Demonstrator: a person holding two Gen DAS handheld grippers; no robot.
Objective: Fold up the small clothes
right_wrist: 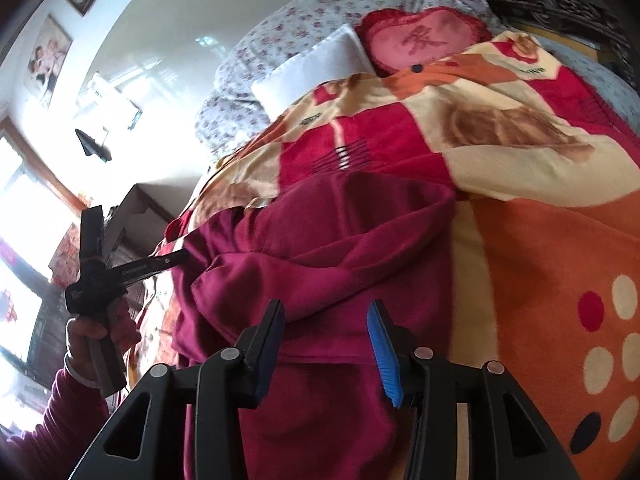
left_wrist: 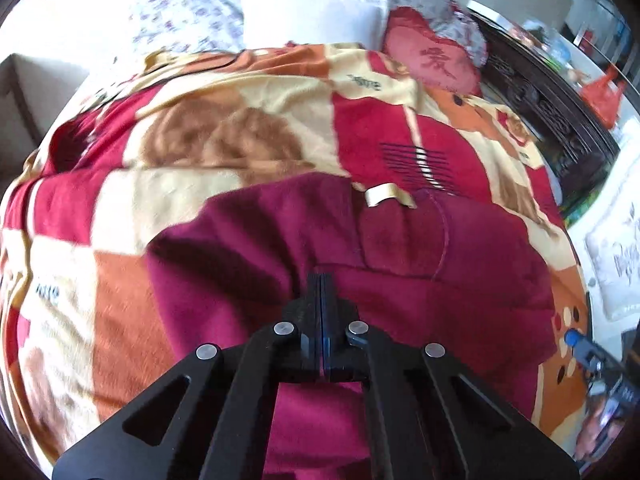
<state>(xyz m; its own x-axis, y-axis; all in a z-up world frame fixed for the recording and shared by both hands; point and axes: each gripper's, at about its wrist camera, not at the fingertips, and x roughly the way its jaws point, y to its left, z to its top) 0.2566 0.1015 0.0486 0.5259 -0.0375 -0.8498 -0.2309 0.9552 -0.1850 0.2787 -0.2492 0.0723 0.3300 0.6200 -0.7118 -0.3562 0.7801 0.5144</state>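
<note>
1. Right gripper — nearest to you in its own view; its two fingers stand wide apart, blue pads facing inward, nothing between them. It hovers just over the near part of the garment.

2. Left gripper — fingers pressed together along their full length. In the right wrist view its tip reaches the garment's left edge, and the cloth looks drawn toward it, so you probably have a pinch of fabric there; the left wrist view cannot confirm cloth between the fingers.

3. Maroon garment — fleece-like, lying on the blanket directly ahead of both tools. From your right tool it runs away from you, long axis roughly along the line of the fingers, with a thick fold or roll crossing just beyond the fingertips. A pocket seam shows on it in the left view.

4. Deciding relation: the free edge nearest an open tool is the one under your right gripper; the left is already at the far-left edge. Judged so, the right is the better placed to take the next grip.

5. Patterned blanket — red, cream, orange; under and beyond the garment.

6. Heart-shaped cushion and white pillow — at the far end, well apart from the work
</note>
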